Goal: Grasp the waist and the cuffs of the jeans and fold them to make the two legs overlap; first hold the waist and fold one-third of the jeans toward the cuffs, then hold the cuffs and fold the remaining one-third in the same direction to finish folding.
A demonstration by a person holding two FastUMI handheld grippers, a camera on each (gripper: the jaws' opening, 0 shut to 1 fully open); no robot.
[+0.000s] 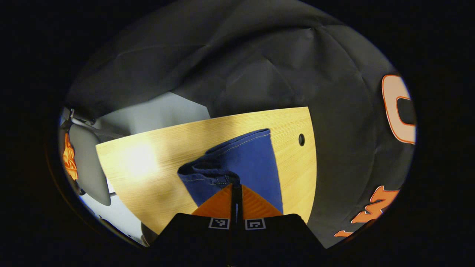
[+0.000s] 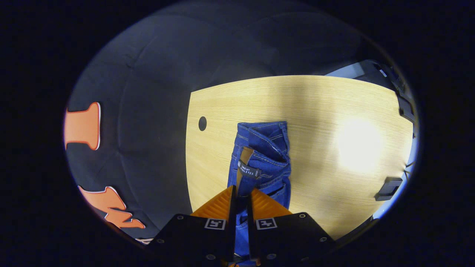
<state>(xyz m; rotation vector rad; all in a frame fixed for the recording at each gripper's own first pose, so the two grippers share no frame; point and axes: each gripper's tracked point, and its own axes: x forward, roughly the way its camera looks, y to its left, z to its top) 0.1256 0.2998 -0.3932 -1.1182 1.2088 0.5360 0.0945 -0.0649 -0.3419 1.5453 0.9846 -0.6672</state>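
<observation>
Nearest, both the left gripper (image 1: 236,185) and right gripper (image 2: 241,190) are pinched tight on denim, the jeans (image 2: 261,155) lying beyond on the wooden table (image 2: 315,107), legs seemingly overlapped, thirds-folding apparently remaining.

Both views close above table (image 1: 148,167) — shared

— Jeans (image 1: 252,163)? Deep blue denim, pale stitching along the seams.
— And the table (image 2: 319,111)? Light yellowish wood, fine straight grain.
— The label (image 2: 248,170) at the waist? Dark, with small pale lettering.
</observation>
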